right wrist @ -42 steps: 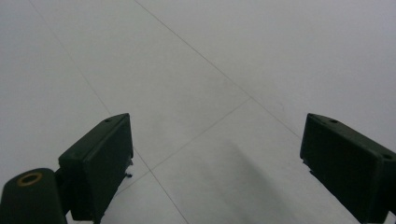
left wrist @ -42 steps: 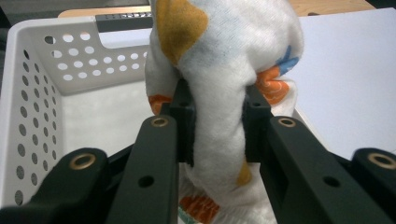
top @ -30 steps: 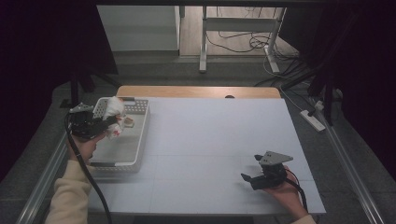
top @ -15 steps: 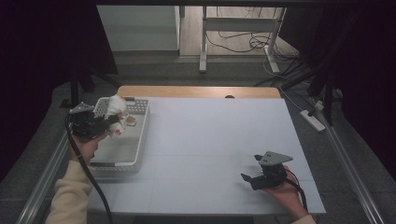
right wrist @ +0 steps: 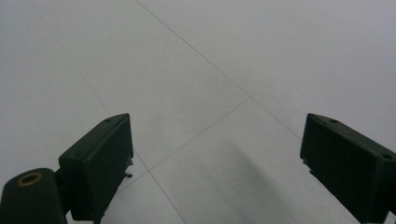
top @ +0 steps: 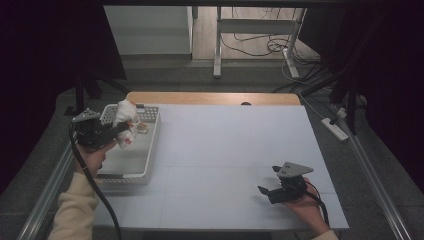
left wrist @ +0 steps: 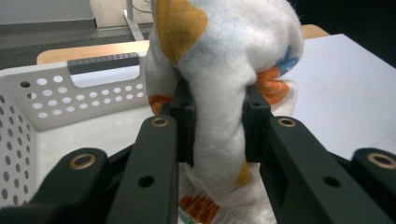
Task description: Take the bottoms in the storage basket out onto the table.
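Note:
My left gripper (top: 119,131) is shut on a white cloth (top: 125,112) printed with orange and blue patches. It holds the cloth above the far end of a white perforated basket (top: 148,161) at the table's left. In the left gripper view the cloth (left wrist: 224,51) bulges up between the two black jaws of my left gripper (left wrist: 217,122), with the basket wall (left wrist: 51,100) behind it. My right gripper (top: 268,192) rests low at the front right of the table, open. In the right gripper view its jaws (right wrist: 215,154) stand wide apart with bare white tabletop (right wrist: 210,56) between them.
A small brownish item (top: 143,128) lies in the basket beside the hanging cloth. The white table surface (top: 235,145) stretches between the two hands. A wooden strip (top: 210,98) runs along the far edge. A power strip (top: 336,128) lies off the right side.

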Demonstrator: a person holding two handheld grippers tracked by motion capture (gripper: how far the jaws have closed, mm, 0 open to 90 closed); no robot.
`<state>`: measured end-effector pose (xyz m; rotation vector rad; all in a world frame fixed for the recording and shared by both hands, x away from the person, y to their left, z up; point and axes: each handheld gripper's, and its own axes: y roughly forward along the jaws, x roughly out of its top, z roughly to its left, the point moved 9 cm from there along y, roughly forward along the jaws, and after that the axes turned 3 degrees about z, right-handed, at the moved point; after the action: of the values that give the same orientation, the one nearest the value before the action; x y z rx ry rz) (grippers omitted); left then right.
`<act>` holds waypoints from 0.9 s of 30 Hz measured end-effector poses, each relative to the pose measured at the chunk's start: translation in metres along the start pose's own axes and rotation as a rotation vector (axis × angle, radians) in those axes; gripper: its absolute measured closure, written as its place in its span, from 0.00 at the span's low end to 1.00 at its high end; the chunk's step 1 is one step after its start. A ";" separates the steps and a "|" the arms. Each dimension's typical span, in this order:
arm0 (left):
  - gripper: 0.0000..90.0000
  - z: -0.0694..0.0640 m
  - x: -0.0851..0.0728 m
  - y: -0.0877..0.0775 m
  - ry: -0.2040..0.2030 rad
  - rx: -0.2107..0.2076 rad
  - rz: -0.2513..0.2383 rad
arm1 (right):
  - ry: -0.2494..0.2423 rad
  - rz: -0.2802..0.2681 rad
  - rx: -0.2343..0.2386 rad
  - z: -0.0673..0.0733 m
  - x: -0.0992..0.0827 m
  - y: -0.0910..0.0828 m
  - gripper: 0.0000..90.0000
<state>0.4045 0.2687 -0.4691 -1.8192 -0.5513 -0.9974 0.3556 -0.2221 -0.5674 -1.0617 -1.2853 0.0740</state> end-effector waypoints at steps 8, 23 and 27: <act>0.81 -0.006 0.003 -0.003 0.010 -0.017 -0.012 | 0.000 0.001 0.000 0.000 0.000 0.000 0.11; 0.81 -0.023 0.009 -0.006 0.033 -0.060 -0.025 | -0.003 0.006 -0.001 0.000 -0.001 0.001 0.11; 0.81 -0.026 0.009 -0.006 0.035 -0.066 -0.029 | -0.004 0.006 -0.002 0.000 -0.001 0.001 0.11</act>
<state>0.3952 0.2478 -0.4528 -1.8525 -0.5301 -1.0765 0.3554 -0.2219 -0.5683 -1.0677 -1.2864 0.0793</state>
